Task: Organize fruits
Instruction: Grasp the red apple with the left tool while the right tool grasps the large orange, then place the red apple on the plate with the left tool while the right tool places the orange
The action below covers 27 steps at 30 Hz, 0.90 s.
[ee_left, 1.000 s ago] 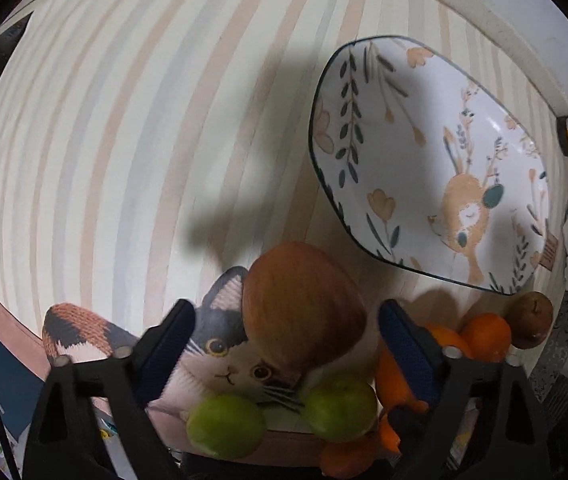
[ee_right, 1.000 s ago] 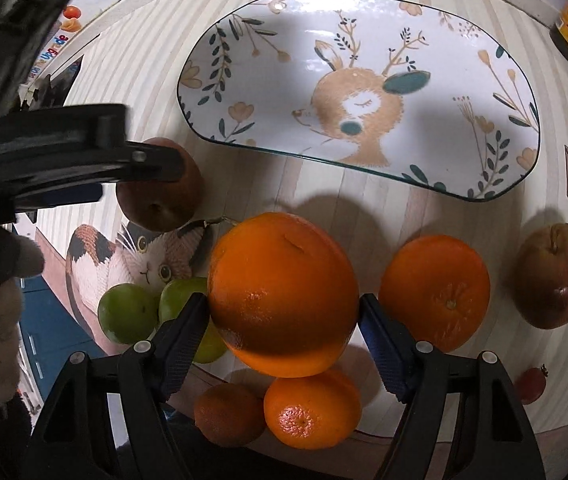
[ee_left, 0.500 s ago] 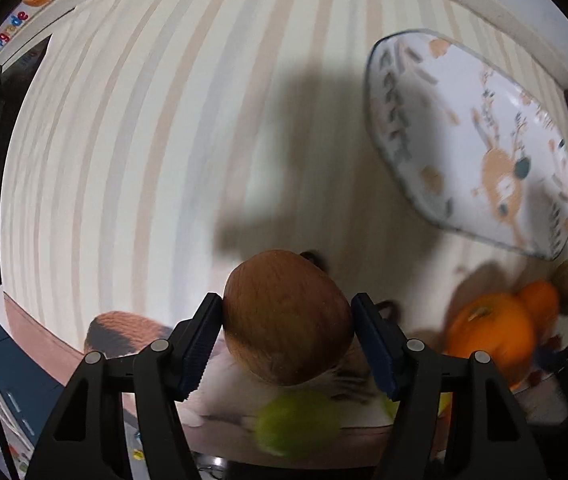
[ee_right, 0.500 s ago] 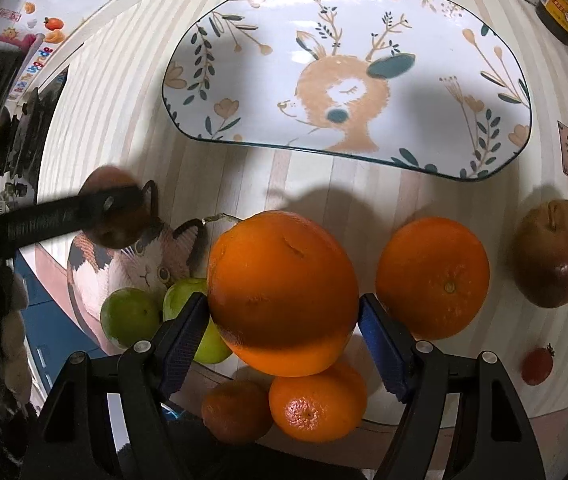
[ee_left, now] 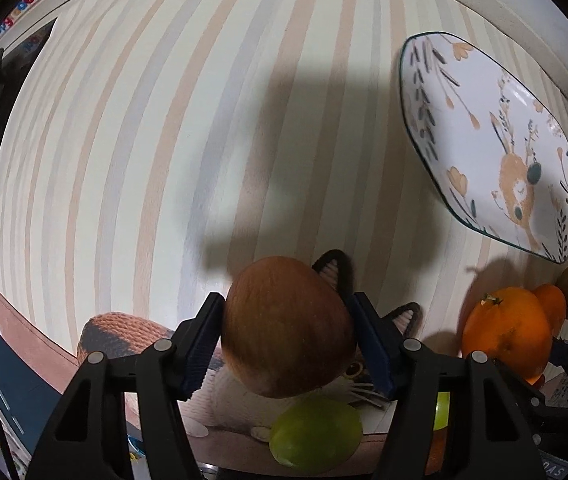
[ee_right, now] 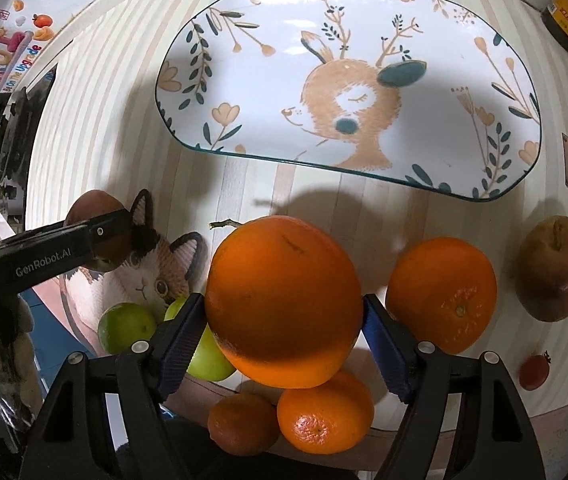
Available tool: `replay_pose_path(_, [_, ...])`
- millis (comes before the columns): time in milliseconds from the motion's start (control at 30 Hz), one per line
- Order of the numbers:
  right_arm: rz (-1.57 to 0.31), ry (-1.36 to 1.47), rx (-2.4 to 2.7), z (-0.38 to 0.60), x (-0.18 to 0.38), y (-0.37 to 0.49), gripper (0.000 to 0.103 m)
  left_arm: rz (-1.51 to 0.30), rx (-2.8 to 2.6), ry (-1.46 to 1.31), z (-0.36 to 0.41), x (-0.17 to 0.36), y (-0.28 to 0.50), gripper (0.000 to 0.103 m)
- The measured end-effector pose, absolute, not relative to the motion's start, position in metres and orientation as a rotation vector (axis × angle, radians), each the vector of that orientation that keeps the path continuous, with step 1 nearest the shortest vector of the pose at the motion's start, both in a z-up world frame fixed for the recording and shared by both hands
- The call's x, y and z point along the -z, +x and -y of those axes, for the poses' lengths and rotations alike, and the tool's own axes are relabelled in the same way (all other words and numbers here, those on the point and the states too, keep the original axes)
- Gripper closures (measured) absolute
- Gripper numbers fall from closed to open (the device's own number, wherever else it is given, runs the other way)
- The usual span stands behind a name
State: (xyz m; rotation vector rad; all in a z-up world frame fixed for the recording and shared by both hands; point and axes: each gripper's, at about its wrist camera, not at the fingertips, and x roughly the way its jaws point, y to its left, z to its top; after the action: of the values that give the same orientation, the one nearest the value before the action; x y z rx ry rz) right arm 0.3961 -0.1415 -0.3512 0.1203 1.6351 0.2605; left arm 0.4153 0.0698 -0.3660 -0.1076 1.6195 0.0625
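The plate (ee_right: 484, 92) lies empty on the far side of the desk (ee_left: 124, 140), its long axis running left to right. The orange (ee_right: 284, 304), pinched in the right hand-held gripper (ee_right: 284, 328), hangs directly near of it, so this hand is closer. The apple (ee_left: 284, 328), on which the left hand-held gripper (ee_left: 288, 344) has just been closing, sits well left of the plate.

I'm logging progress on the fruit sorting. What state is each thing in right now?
left gripper: jaws have just been closing, now clamped on the brown apple
right gripper: jaws clamped on the big orange
deer plate: empty
second orange: resting on the striped mat
cat coaster: flat under two green fruits
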Motion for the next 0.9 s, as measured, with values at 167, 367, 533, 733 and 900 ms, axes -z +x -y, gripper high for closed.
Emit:
replay_pose_path(167, [-1.623, 0.195, -0.261, 0.148, 0.341, 0.394, 0.025, -1.58, -0.023, -0.133, -0.058, 0.332, 0.413, 0.042])
replay_pose_path(367, [-1.52, 0.303, -0.271, 0.17, 0.295, 0.411, 0.025, -1.497, 0.071, -0.168, -0.035, 0.28, 0.438, 0.042])
replay_pose_path(533, [-1.441, 0.322, -0.189, 0.203, 0.273, 0.454, 0.025, -1.455, 0.147, -0.186, 0.0, 0.262, 0.488, 0.042])
replay_pose_path(733, [-1.43, 0.321, -0.056, 0.24, 0.291, 0.508, 0.025, -1.517, 0.182, -0.215, 0.048, 0.296, 0.548, 0.041])
replay_pose_path(900, [-1.445, 0.318, -0.027, 0.255, 0.308, 0.529, 0.025, -1.607, 0.183, -0.279, 0.067, 0.333, 0.576, 0.041])
